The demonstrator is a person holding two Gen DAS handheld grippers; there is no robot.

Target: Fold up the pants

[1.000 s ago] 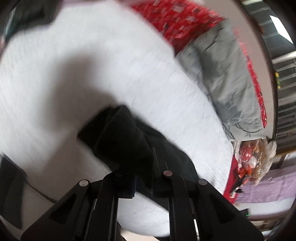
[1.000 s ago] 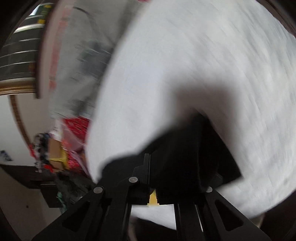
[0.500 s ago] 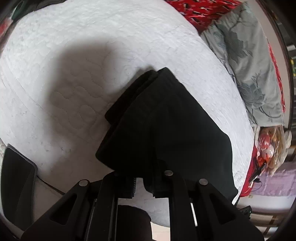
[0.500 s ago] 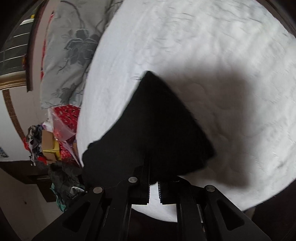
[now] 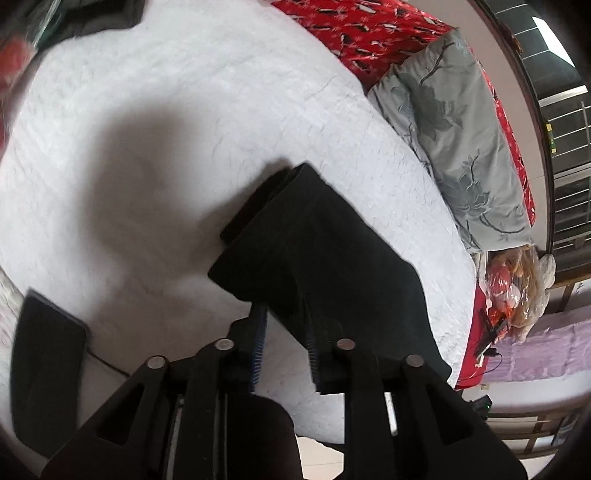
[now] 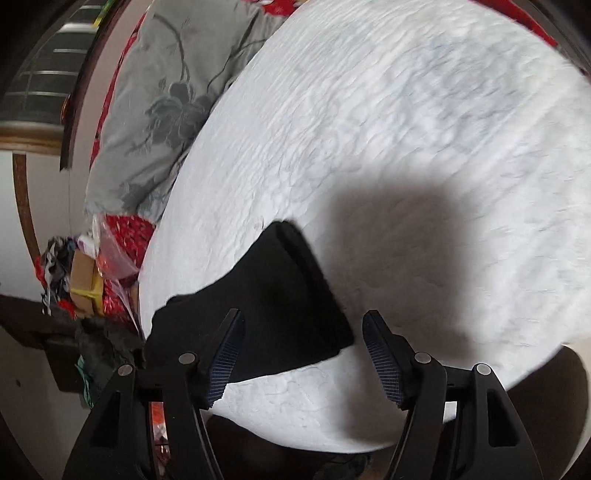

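The black pants (image 5: pixel 325 258) lie folded in a thick stack on the white quilted bed (image 5: pixel 184 110), close to its near edge. My left gripper (image 5: pixel 283 312) is at the stack's near corner. Its jaws are opening and stand a little apart, and the cloth's edge still sits between the fingertips without being pinched. In the right wrist view the pants (image 6: pixel 280 295) rest flat on the bed (image 6: pixel 406 129). My right gripper (image 6: pixel 303 321) is opening wide, its fingers standing on either side of the pants' near corner with both ribbed pads clear of the cloth.
A grey flowered pillow (image 5: pixel 454 147) and a red patterned cover (image 5: pixel 369 29) lie at the bed's far side. A dark flat device (image 5: pixel 44 350) with a cable sits at the left edge. Plastic bags of goods (image 5: pixel 517 288) stand beyond the bed. Dark clothing (image 5: pixel 92 14) is heaped at the far left.
Both grippers came down with the pants, which now rest flat on the bed. Both jaws went from shut on the cloth to parted, the right much wider than the left.
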